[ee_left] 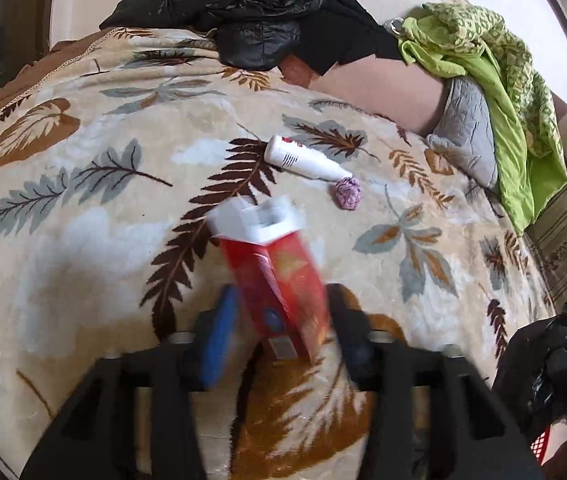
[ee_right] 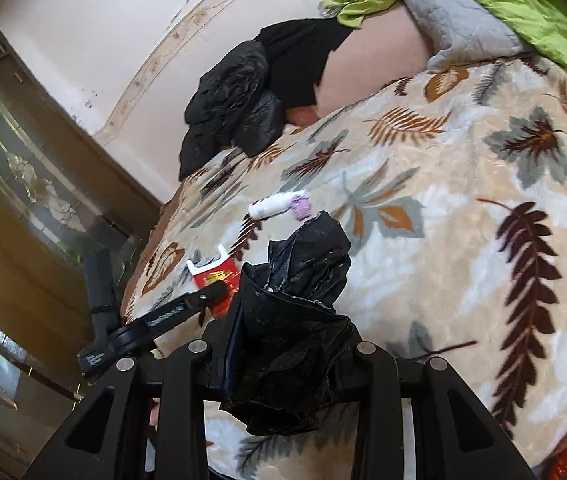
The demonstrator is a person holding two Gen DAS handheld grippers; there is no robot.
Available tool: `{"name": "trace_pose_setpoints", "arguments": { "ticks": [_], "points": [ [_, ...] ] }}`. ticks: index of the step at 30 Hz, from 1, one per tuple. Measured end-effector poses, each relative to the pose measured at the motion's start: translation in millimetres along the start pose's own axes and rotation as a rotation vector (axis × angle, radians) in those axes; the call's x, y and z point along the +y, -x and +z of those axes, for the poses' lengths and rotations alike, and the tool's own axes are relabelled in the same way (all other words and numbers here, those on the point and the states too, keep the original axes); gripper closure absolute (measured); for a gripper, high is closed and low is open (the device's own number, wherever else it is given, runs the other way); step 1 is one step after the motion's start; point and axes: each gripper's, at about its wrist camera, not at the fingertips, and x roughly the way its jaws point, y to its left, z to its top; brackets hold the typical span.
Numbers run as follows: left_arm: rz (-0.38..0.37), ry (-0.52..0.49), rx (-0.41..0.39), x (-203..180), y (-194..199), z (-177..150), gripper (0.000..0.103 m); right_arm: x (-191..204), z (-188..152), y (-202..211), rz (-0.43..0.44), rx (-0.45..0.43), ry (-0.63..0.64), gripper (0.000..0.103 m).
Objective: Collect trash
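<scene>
While a plush leaf-patterned blanket (ee_left: 83,200) covers the bed, the left gripper (ee_left: 283,320) stands open around a red-and-white cardboard carton (ee_left: 279,280). Right view: the right gripper (ee_right: 283,344) clamps a crinkled black plastic bag (ee_right: 295,320) beside cream walls.

Leaf-print blanket (ee_left: 83,200) under white tube (ee_left: 303,160)

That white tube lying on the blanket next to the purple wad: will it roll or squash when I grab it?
The white tube looks round and smooth, so it may roll or slip. The plush blanket probably damps that. Beside it, the purple wad looks crumpled, likely light.
</scene>
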Motion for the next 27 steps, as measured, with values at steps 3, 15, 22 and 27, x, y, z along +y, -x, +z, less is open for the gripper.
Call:
{"name": "trace_pose_setpoints", "arguments": {
  "ticks": [3,15,22,27],
  "points": [
    [0.028,-0.052,-0.017,-16.2,-0.3,0.3,0.039,-6.8,1.6,10.8,-0.022,-0.034,0.001,0.066],
    [0.328,-0.119,0.009,-38.7,-51.2,14.7,0.036,-23.4,5.4,24.6,-0.041,-0.050,-0.009,0.066],
    [0.250,-0.149,-0.018,-44.5,-37.0,8.8,0.071,-22.4,6.7,22.2,-0.037,-0.053,-0.014,0.066],
    [0.112,-0.080,0.015,-29.4,-12.5,2.1,0.094,-13.3,3.9,20.7,-0.033,-0.056,0.007,0.066]
  ]
}}
